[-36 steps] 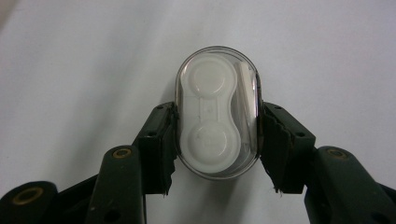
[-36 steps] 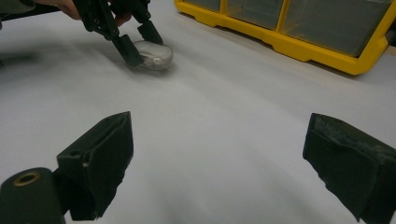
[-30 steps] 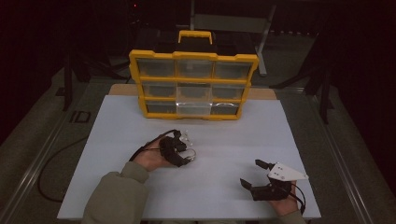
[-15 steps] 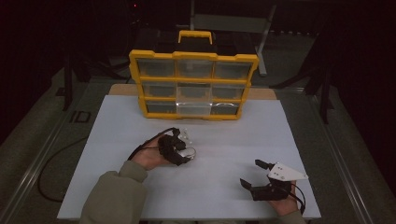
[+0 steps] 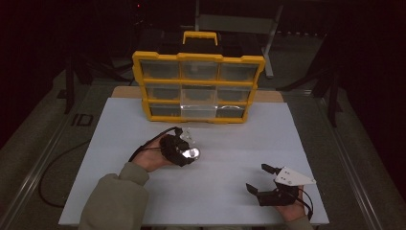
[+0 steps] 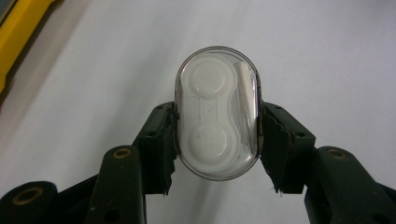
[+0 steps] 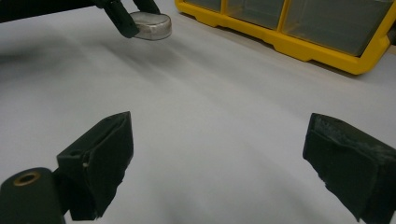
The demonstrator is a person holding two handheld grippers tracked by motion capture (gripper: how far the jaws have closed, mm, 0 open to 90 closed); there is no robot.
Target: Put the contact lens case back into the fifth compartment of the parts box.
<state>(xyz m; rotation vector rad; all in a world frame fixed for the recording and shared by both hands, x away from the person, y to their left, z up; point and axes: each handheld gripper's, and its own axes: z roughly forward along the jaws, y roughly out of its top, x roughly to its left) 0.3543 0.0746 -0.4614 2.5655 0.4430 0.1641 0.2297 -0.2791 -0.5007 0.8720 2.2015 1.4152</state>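
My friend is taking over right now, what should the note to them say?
Left gripper: shut on the clear oval case, pads on its two long sides, above the white table.
Right gripper: open, nothing between its jaws, near the table's front right.
Yellow drawer organizer: stands at the back of the table, drawers look closed.
Done: case picked up.
Left: probably open a drawer and put the case in; which one I can't tell.

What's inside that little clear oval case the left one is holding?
Inside the clear case sits a white tray with two round cups, and a thin white stick along one side. Whether the cups hold anything can't be told. The left hand-held gripper pinches its sides.
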